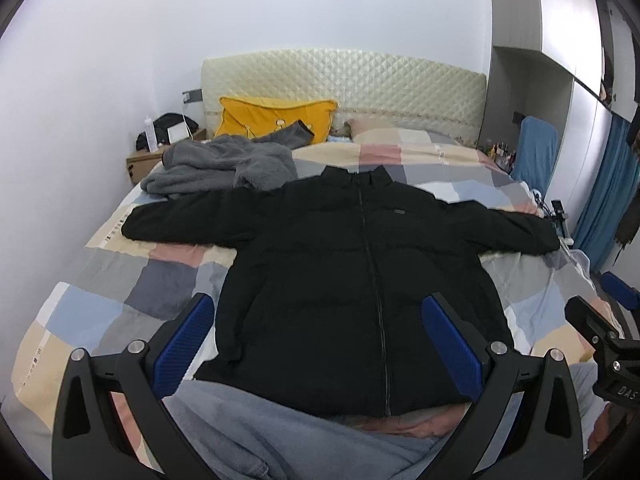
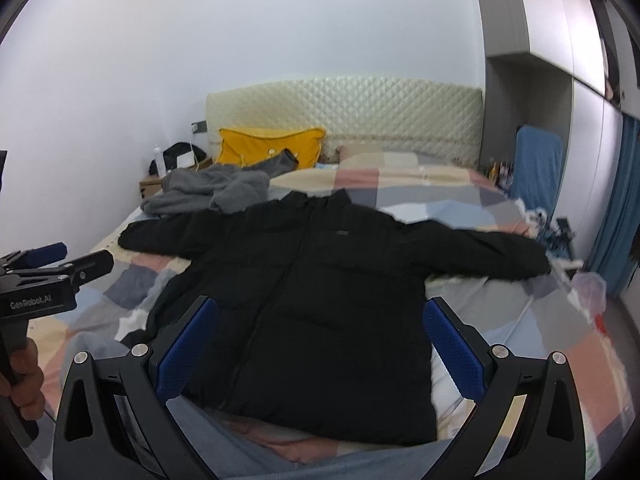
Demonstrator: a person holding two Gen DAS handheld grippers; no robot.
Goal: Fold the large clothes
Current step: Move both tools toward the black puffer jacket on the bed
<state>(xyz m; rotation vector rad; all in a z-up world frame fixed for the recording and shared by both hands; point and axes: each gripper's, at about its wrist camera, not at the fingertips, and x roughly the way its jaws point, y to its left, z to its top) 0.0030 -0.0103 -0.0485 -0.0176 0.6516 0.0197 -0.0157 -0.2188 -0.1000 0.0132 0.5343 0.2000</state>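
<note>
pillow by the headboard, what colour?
Yellow pillow, propped against the headboard; clearest in the left wrist view.

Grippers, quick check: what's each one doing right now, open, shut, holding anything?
Left gripper: open, empty, above the black jacket.
Right gripper: open, empty, above the same jacket.

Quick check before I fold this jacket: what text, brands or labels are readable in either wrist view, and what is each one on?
"GenRobot.AI": on the body of the left gripper, in the right wrist view.
"DAS": cut off at the frame edge, on the right gripper, in the left wrist view.
Small chest patch on the black jacket: too small to read.
Printed marks on the checked bedcover: too small to read.
</note>
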